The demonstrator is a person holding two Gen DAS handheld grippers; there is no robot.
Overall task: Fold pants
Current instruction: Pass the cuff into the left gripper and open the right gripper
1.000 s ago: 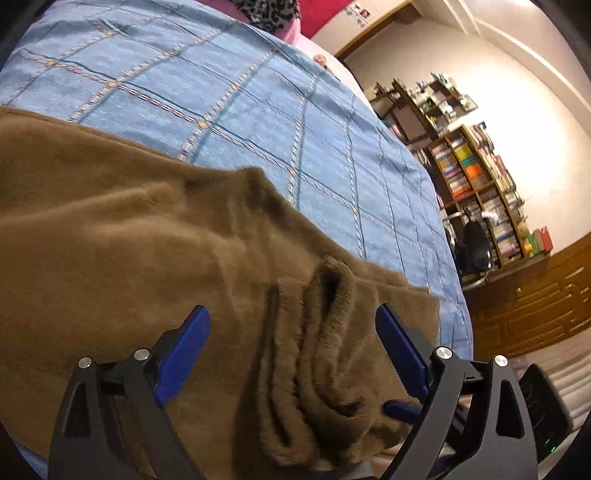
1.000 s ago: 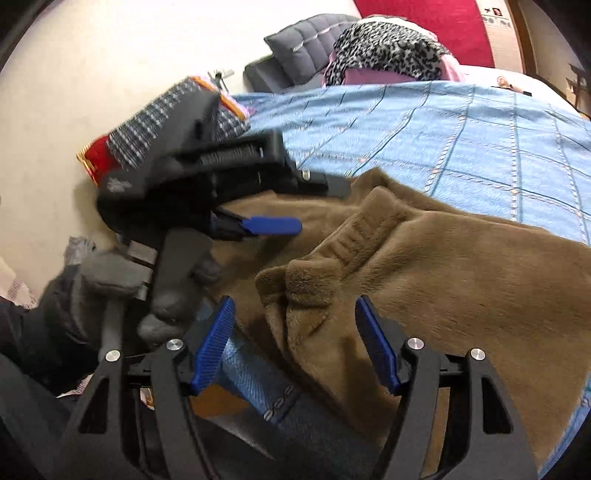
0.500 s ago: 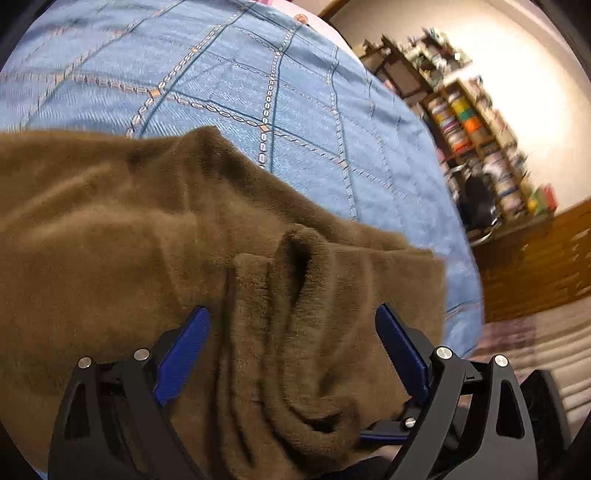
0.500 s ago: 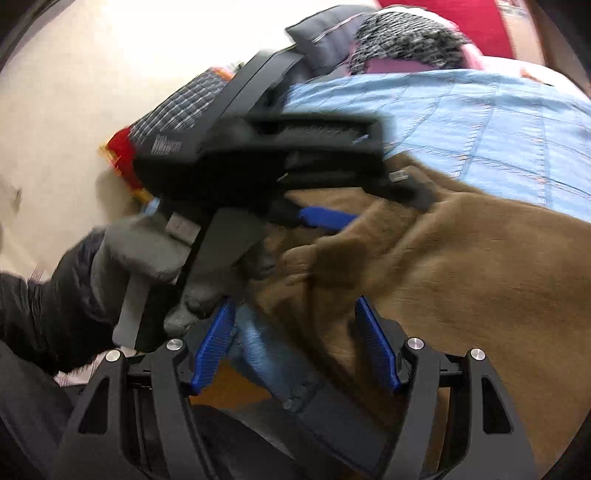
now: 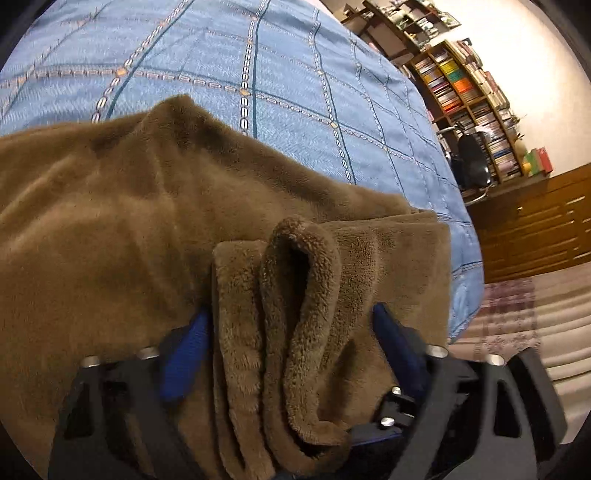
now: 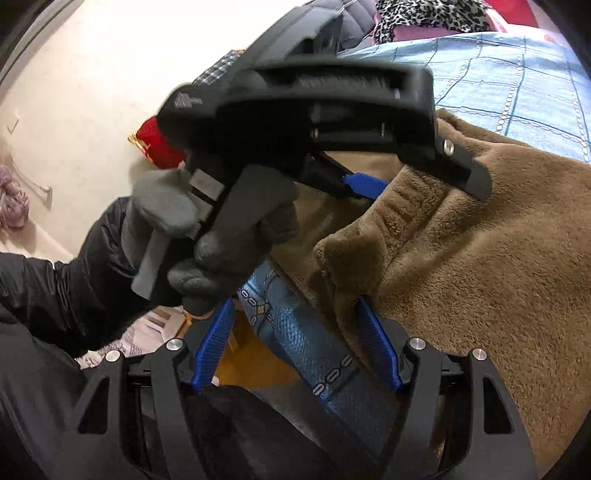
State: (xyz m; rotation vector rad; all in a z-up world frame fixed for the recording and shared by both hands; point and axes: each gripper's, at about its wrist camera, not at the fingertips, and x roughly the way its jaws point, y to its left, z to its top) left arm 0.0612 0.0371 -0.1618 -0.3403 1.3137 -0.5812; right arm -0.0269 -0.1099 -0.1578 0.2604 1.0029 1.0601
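Note:
Brown fleece pants [image 5: 122, 221] lie on a blue checked bedspread [image 5: 258, 62]. In the left wrist view my left gripper [image 5: 291, 332] is open, its blue fingers [image 5: 184, 350] on either side of a bunched cuff or hem fold [image 5: 295, 314]. In the right wrist view the pants [image 6: 480, 240] lie at the bed's edge. My right gripper [image 6: 295, 343] is open, its right finger [image 6: 376, 343] against the fleece edge. The left gripper's body [image 6: 314, 99], held in a grey glove [image 6: 221, 240], is over the ribbed waistband [image 6: 402, 210].
Bookshelves [image 5: 472, 92], an office chair [image 5: 472, 166] and a wooden cabinet [image 5: 535, 229] stand beyond the bed's far edge. Pillows and a leopard-print cloth [image 6: 424, 14] lie at the bed's head. The bed edge [image 6: 303, 332] drops to the floor beneath my right gripper.
My left gripper moved forward, so the bunched fold now lies deeper between its fingers. My right gripper shifted; the left gripper looms closer in its view.

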